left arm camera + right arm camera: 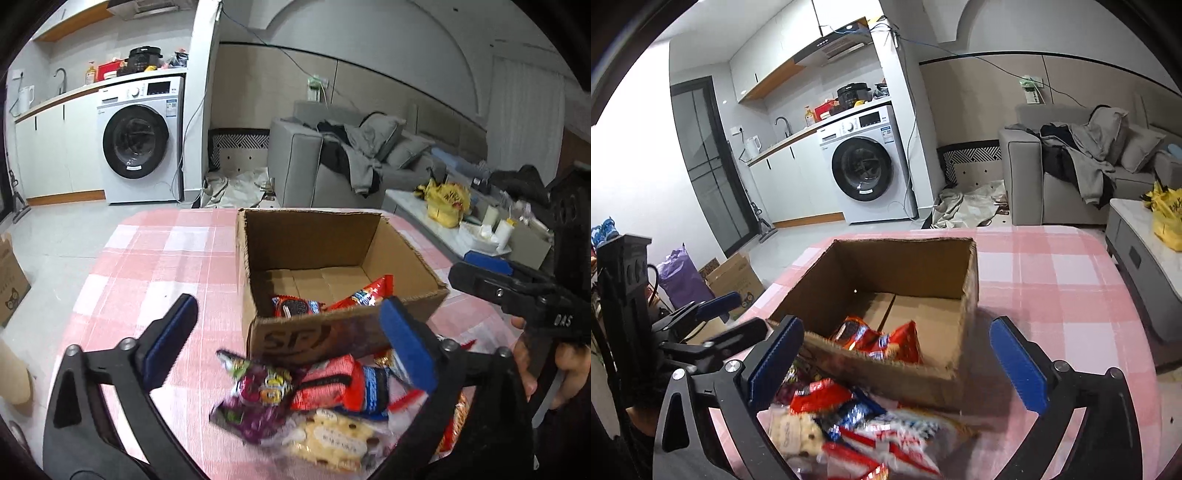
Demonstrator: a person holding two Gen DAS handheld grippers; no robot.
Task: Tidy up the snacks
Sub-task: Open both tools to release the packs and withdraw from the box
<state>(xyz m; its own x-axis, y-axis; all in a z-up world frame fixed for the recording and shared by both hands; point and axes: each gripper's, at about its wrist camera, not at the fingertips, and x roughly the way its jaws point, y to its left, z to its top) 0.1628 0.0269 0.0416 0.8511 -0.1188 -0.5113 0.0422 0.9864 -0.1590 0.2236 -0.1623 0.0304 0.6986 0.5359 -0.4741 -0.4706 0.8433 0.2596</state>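
A pink-and-white checked tablecloth [1052, 273] covers the table where an open cardboard box [314, 236], flaps gone and a courier logo on its near wall, stands ready to take the snacks. Two red packets [882, 338] already lie on its floor against the near wall, one showing a dark sandwich biscuit. Just outside that wall, on the cloth, a loose heap of snack packets [317, 398] waits: a purple crinkled bag [255, 395], a red-and-blue wrapper [343, 384], and a clear pack of pale biscuits [336, 439]. The left gripper [288, 343] and the right gripper [905, 363] both hang over the heap, jaws spread wide and empty. The packets look light, soft and slippery, their contents likely brittle; a gentle pinch across a crimped end seam or the flat middle would probably hold best, one packet at a time.
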